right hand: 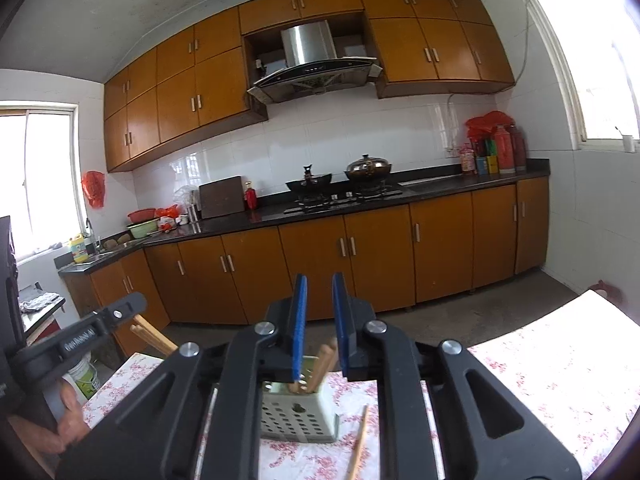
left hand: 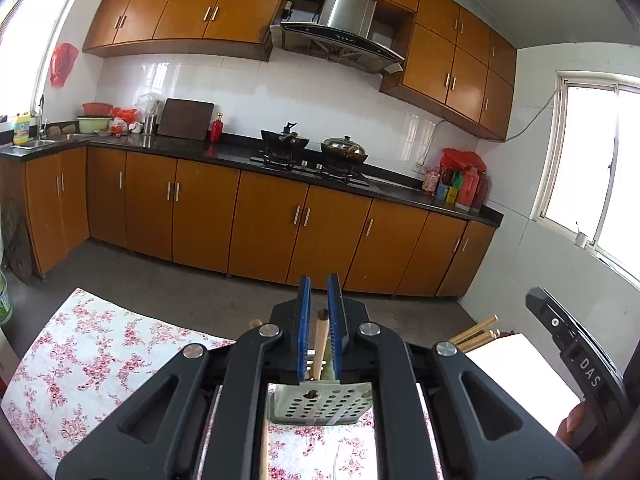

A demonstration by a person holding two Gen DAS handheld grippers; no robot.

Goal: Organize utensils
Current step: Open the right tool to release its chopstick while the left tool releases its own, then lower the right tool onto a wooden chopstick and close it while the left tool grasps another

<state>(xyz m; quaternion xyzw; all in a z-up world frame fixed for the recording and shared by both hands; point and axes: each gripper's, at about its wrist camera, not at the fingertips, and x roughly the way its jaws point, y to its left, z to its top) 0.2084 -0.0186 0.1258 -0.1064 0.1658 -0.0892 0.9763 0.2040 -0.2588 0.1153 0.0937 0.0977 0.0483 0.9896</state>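
Note:
A pale green perforated utensil holder (left hand: 320, 404) stands on the floral tablecloth, seen also in the right wrist view (right hand: 298, 416), with wooden chopsticks (right hand: 320, 364) standing in it. My left gripper (left hand: 321, 308) has its blue pads nearly together, with a wooden chopstick (left hand: 319, 344) standing between them above the holder. My right gripper (right hand: 320, 312) is above the holder, jaws a little apart and empty. A loose chopstick (right hand: 359, 444) lies on the cloth right of the holder. The left gripper also shows at the left of the right wrist view, holding chopsticks (right hand: 154, 336).
The table with the floral cloth (left hand: 92, 360) fills the foreground. Beyond a grey floor strip (left hand: 200, 288) stand brown kitchen cabinets (left hand: 260, 220) with a black counter, stove and pans (left hand: 316, 146). The right gripper's body (left hand: 576, 356) shows at the right.

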